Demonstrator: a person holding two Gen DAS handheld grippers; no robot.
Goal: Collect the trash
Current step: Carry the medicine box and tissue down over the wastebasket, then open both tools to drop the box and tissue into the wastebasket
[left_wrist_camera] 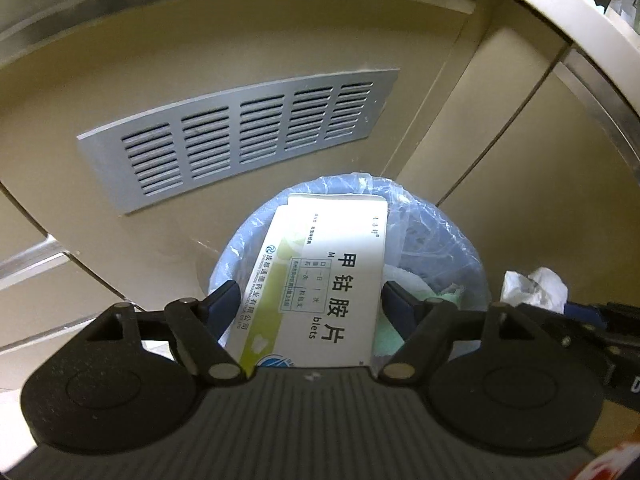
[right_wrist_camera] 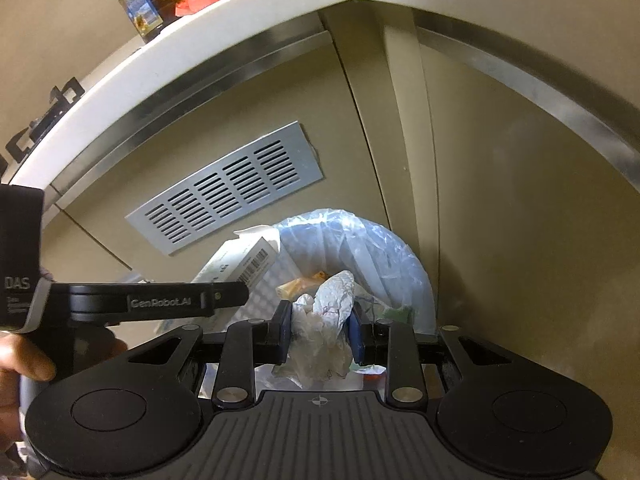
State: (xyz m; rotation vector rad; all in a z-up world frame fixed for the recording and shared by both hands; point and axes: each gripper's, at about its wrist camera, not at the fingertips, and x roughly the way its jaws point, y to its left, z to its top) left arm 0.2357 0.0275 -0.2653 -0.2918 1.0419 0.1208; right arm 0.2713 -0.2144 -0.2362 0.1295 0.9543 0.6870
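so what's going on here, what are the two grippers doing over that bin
A person is collecting trash with a handheld gripper in each hand. The left gripper has a white and green medicine box between its fingers, and the right gripper is shut on a crumpled white tissue. Both are over the trash bin, lined with a bluish plastic bag, that stands by the cabinet with the grey vent. Nothing has been dropped yet.

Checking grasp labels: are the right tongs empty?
No, the right tongs pinch a crumpled white wrapper above the bin.
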